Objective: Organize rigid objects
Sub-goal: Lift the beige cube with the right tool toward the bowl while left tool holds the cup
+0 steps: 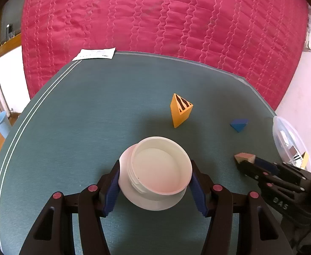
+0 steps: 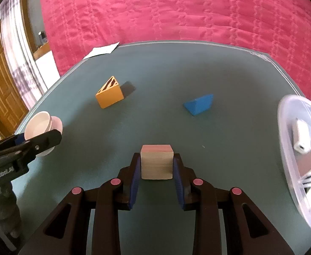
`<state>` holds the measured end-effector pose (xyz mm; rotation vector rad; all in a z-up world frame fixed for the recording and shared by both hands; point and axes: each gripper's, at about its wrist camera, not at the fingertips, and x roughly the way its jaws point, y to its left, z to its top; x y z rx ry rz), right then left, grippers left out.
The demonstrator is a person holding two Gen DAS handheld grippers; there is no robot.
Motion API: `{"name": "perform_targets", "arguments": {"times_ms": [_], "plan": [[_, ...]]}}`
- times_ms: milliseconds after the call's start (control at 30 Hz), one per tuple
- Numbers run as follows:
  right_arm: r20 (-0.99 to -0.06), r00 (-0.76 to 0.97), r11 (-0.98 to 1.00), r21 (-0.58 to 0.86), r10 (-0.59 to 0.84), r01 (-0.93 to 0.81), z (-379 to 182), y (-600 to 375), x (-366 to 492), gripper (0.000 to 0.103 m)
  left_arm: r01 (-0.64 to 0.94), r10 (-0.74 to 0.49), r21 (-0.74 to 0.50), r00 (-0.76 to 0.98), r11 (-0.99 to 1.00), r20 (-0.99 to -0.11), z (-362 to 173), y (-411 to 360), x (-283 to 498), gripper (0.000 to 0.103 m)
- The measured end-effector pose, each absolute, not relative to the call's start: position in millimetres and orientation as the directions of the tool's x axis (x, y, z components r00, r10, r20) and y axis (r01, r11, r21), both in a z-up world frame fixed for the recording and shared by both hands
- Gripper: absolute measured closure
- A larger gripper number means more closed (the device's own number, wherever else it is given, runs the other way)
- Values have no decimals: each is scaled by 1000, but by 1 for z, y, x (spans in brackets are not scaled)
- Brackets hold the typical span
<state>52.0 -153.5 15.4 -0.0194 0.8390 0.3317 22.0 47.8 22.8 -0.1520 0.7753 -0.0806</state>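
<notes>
My left gripper (image 1: 155, 180) is shut on a white round plastic jar part (image 1: 155, 172), its open mouth facing the camera, above the green table. My right gripper (image 2: 156, 165) is shut on a wooden cube with a pink top (image 2: 156, 163); the cube also shows in the left wrist view (image 1: 244, 156). An orange hollow triangular prism (image 1: 180, 110) (image 2: 109, 93) and a blue wedge (image 1: 239, 124) (image 2: 199, 104) lie on the table beyond both grippers. The jar part also shows at the left of the right wrist view (image 2: 41, 127).
A clear plastic container (image 2: 300, 148) (image 1: 287, 140) holding small items stands at the table's right edge. A white paper slip (image 1: 95, 54) lies at the far left corner. A red quilted bed (image 1: 166, 17) lies beyond the green tablecloth (image 1: 70, 116). A blue cup (image 1: 1, 124) stands on the floor.
</notes>
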Motion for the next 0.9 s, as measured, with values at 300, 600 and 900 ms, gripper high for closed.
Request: {"name": "perform_targets", "arguments": {"times_ms": [300, 600, 900], "plan": [[-712, 645, 959, 166, 278, -231, 22, -183, 33, 73, 33, -131, -154, 714, 988, -688, 22, 42, 22, 42], [-683, 688, 969, 196, 245, -151, 33, -214, 25, 73, 44, -123, -130, 711, 991, -693, 20, 35, 21, 42], [-622, 767, 974, 225, 158, -18, 55, -268, 14, 73, 52, -107, -99, 703, 994, -703, 17, 27, 23, 42]]}}
